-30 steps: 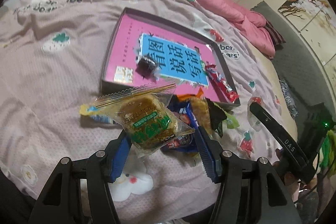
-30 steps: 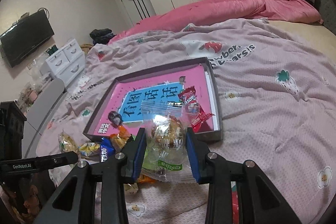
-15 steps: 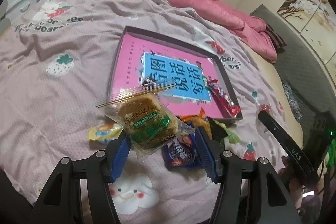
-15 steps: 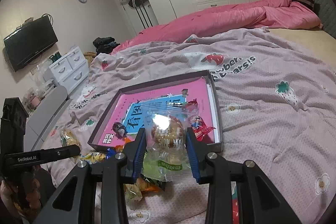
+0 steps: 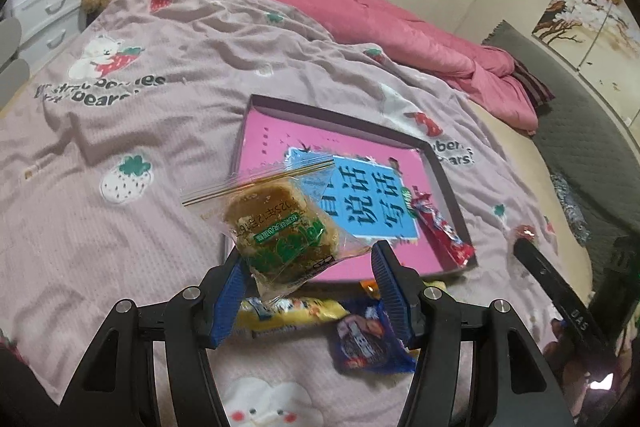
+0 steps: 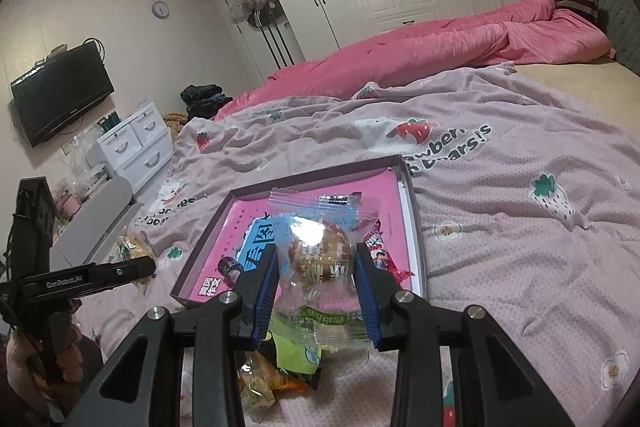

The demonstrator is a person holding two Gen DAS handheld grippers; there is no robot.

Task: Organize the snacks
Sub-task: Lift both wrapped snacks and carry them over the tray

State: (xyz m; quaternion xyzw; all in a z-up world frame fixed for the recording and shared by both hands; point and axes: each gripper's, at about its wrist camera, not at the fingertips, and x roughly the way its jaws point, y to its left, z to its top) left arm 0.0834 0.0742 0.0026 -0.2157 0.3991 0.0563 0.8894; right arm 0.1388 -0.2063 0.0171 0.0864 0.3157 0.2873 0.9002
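Note:
My left gripper (image 5: 308, 287) is shut on a clear-wrapped cake with a green label (image 5: 280, 231), held above the near left corner of the shallow pink box (image 5: 276, 131). My right gripper (image 6: 316, 285) is shut on a second clear-wrapped cake (image 6: 320, 251), held over the box's near edge (image 6: 208, 301). A red candy wrapper (image 5: 444, 231) lies in the box by its right wall, also seen in the right wrist view (image 6: 380, 255). A small dark sweet (image 6: 228, 265) lies in the box. Loose snacks lie on the blanket before the box: a yellow pack (image 5: 296, 311) and a blue pack (image 5: 368, 343).
The box rests on a lilac strawberry blanket (image 5: 120, 115) over a bed, with a pink duvet (image 6: 440, 47) behind. More snacks (image 6: 276, 375) lie under my right gripper. White drawers (image 6: 136, 147) and a wall TV (image 6: 60, 91) stand left of the bed.
Both grippers have lifted with their cakes and moved forward over the box. The loose snack pile now lies lower in both views.

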